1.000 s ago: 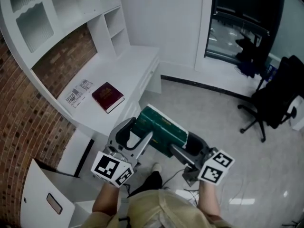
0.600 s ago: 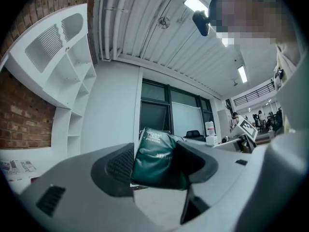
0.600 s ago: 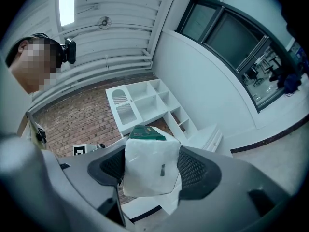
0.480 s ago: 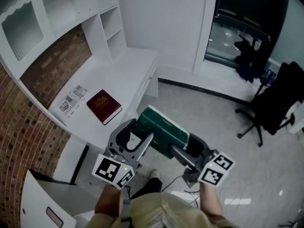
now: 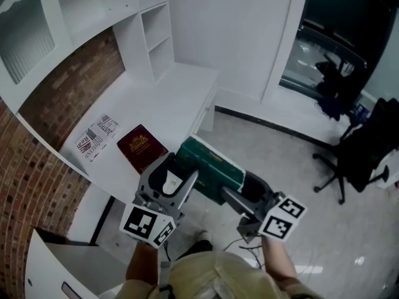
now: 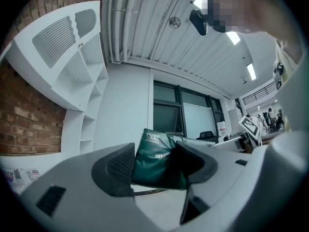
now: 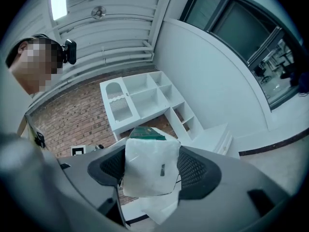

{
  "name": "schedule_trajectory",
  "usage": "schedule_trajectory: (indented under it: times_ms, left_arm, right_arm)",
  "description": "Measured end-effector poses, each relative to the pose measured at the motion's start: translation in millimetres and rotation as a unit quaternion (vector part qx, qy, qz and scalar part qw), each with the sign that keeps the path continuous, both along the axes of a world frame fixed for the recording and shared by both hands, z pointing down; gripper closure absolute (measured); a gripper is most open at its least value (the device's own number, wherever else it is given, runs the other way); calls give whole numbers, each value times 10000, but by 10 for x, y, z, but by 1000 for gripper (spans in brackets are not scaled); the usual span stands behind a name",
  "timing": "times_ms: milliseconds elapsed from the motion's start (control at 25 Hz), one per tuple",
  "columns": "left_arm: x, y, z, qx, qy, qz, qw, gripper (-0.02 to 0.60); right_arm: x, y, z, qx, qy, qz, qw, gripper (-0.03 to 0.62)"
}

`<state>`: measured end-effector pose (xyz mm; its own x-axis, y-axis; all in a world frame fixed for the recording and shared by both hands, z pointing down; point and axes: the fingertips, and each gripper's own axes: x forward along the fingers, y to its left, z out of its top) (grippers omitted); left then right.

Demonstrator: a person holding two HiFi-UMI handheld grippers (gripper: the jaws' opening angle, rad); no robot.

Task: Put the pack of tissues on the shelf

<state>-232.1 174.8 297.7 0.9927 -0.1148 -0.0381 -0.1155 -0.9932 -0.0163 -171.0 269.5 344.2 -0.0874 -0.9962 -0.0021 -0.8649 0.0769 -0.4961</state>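
A dark green pack of tissues [image 5: 209, 167] with a white end hangs in the air between both grippers, over the floor beside the white desk [image 5: 162, 108]. My left gripper [image 5: 181, 176] is shut on its green end [image 6: 157, 161]. My right gripper [image 5: 234, 195] is shut on its white end [image 7: 150, 170]. The white shelf unit [image 5: 93, 17] with open compartments stands on the desk against a brick wall, up and left of the pack. In the right gripper view the shelf unit [image 7: 145, 98] shows beyond the pack.
A dark red book [image 5: 142, 148] and a printed sheet [image 5: 96, 136] lie on the desk. A black office chair [image 5: 365, 148] stands at the right by dark windows [image 5: 340, 36]. A white cabinet [image 5: 68, 270] is at the lower left. A cable lies on the floor near my feet.
The view has shifted, so the desk and shelf sit closer and more central. Both grippers keep hold of the pack and have moved slightly up and toward the desk.
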Motion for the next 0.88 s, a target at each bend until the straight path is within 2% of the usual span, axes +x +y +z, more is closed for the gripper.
schedule_trajectory:
  times_ms: [400, 880]
  left_arm:
    - [183, -454, 34, -114, 117, -121, 9998, 314]
    - [1084, -824, -9, -96, 112, -690, 9975, 314]
  right_arm:
    - [234, -476, -15, -99, 265, -223, 9994, 276]
    - [1229, -925, -74, 60, 292, -694, 9971, 276]
